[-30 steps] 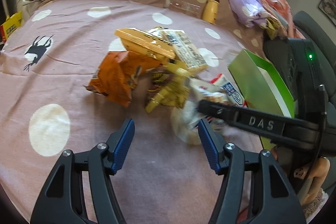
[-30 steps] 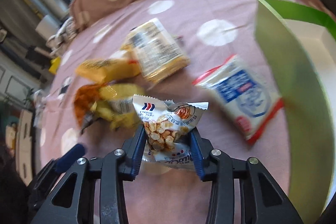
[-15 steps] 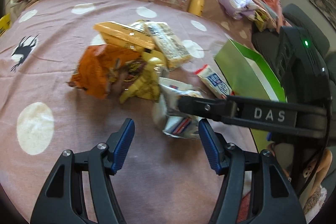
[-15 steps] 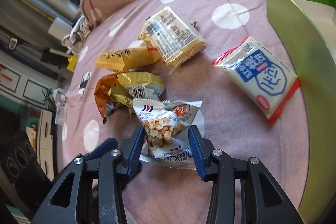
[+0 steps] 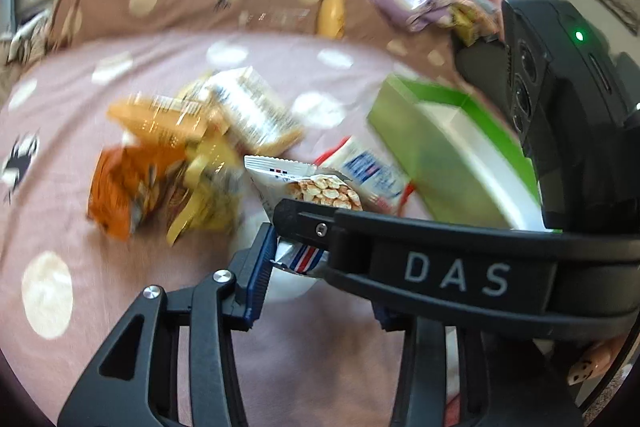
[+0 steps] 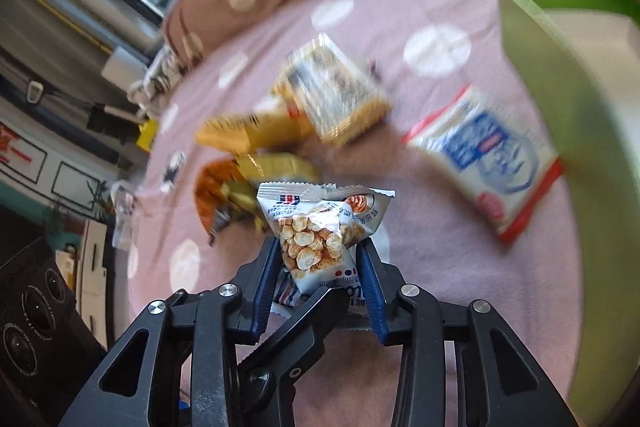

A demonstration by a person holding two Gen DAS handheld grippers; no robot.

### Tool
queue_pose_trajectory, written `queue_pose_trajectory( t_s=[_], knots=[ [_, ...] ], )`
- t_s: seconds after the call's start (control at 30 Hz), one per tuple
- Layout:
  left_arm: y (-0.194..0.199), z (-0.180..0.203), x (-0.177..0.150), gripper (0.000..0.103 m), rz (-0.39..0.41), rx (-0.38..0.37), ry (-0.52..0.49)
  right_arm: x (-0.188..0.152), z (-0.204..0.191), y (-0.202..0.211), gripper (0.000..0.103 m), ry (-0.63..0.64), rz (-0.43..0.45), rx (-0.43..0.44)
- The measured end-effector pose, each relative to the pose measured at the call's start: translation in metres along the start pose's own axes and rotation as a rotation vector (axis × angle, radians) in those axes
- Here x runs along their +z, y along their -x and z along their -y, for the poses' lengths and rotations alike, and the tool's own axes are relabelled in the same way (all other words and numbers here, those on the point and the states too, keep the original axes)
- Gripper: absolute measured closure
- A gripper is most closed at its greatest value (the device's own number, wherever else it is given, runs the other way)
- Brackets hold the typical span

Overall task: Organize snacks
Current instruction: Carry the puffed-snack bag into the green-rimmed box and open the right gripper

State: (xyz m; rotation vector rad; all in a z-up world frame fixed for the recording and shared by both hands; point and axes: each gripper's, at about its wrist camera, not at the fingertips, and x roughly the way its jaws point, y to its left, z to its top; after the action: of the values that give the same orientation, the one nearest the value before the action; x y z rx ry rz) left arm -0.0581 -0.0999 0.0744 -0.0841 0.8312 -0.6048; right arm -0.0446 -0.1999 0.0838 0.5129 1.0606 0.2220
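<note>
right gripper (image 6: 318,267) jaws pinch popcorn bag (image 6: 316,231) | left view: hidden (arm)

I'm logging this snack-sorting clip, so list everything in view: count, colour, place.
white crinkly puffed-snack packet: one, white with red-blue stripes, between the right gripper's fingers
white-and-blue flat pouch with red edge: one, on the bedspread beside the box
clear-wrapped cracker pack: one, beige, top of the pile
yellow and orange snack bags: several, count blurred, heaped left of centre
green open cardboard box: one, white inside, at right
yellow bottle with red cap: one, far edge
pink spotted bedspread: one, underneath everything
right gripper: shut on the packet
left gripper: closing around the same packet's lower end
</note>
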Motion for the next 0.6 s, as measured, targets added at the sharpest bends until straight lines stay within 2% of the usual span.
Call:
queue_pose_trajectory(
  t_s=[0.13,0.3,0.47,0.6],
  knots=[
    [0.007,0.024,0.014,0.061,0.046,-0.05,-0.048,0.004,0.004,0.038,0.062,0.006,0.114,-0.004],
    [0.004,0.066,0.03,0.061,0.076,-0.113,-0.149,0.007,0.032,0.085,0.061,-0.052,0.257,-0.024],
    [-0.015,0.106,0.042,0.062,0.054,-0.174,-0.237,0.01,0.069,0.113,0.061,-0.157,0.352,-0.049],
    [-0.037,0.132,0.047,0.063,0.02,-0.206,-0.287,0.009,0.096,0.125,0.061,-0.239,0.39,-0.077]
  ],
)
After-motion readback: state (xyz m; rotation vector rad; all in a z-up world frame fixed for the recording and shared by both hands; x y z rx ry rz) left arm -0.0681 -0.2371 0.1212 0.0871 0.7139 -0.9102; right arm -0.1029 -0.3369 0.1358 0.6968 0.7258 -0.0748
